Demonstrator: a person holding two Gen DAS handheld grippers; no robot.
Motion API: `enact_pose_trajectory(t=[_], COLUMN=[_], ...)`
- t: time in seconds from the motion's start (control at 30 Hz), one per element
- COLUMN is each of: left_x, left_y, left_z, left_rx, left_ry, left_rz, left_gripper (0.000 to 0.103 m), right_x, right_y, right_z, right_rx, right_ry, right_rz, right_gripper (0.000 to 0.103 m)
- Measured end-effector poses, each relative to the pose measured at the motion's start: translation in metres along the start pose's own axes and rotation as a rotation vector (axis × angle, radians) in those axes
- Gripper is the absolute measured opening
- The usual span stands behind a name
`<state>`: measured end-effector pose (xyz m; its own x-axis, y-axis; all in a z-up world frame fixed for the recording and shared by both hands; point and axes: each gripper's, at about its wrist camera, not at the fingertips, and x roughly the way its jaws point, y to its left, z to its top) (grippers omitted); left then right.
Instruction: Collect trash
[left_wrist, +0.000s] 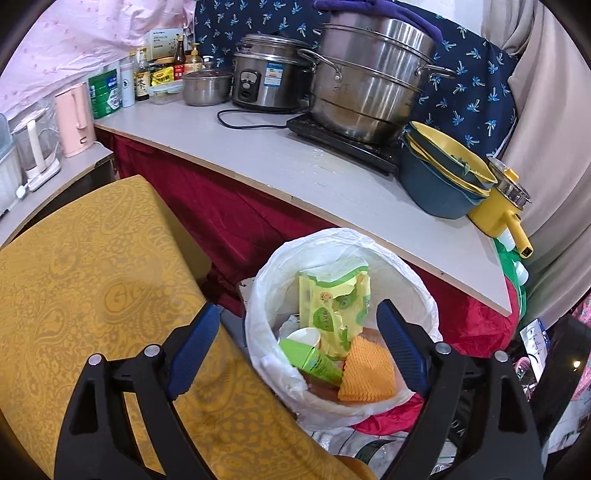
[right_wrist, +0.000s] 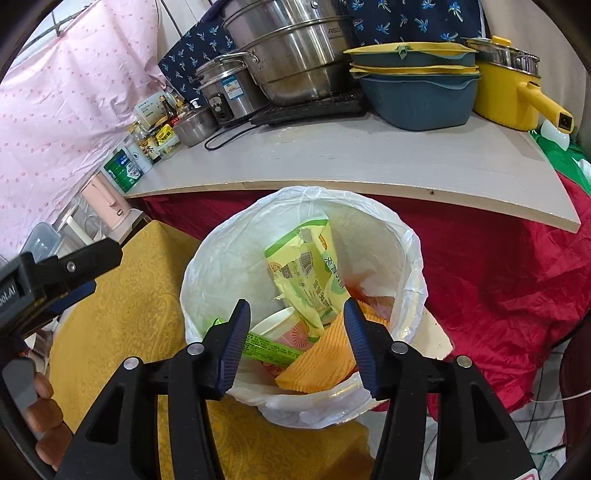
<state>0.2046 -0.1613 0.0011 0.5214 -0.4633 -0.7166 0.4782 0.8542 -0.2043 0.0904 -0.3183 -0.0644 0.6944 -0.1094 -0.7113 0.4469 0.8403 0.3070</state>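
Note:
A bin lined with a white plastic bag (left_wrist: 332, 236) (right_wrist: 306, 194) stands on the floor below the counter edge. Inside lie a yellow-green snack wrapper (left_wrist: 332, 295) (right_wrist: 306, 273), a paper cup (left_wrist: 304, 334) (right_wrist: 280, 325), a green carton (left_wrist: 310, 360) (right_wrist: 269, 347) and an orange foam net (left_wrist: 365, 373) (right_wrist: 325, 358). My left gripper (left_wrist: 298, 307) hangs open over the bin's left rim with nothing between its blue pads. My right gripper (right_wrist: 296, 303) is open above the bin's near side, also empty. In the right wrist view one of the left gripper's fingers (right_wrist: 85, 260) shows at the left edge, held by a hand (right_wrist: 40, 417).
A yellow patterned cloth surface (left_wrist: 92, 295) (right_wrist: 122, 325) touches the bin's left side. The grey counter (left_wrist: 258, 162) (right_wrist: 351, 162) behind carries steel pots (left_wrist: 369, 81), a rice cooker (left_wrist: 266, 77), blue basins (right_wrist: 413, 96), a yellow pot (right_wrist: 506, 96) and bottles. Red cloth (right_wrist: 498, 258) hangs under it.

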Motion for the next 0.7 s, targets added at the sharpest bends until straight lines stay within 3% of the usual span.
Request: enact_pose_trajectory(t=[0.7], left_x=[-0.051], left_y=[0.018], left_z=[-0.034], left_rx=[0.032], left_ry=[-0.051], left_rz=[0.107], left_gripper=[0.091], right_x=[-0.057], right_y=[0.032], right_z=[-0.010], right_rx=[-0.080], right_ry=[-0.077], right_rz=[-0.008], right_gripper=[0.068])
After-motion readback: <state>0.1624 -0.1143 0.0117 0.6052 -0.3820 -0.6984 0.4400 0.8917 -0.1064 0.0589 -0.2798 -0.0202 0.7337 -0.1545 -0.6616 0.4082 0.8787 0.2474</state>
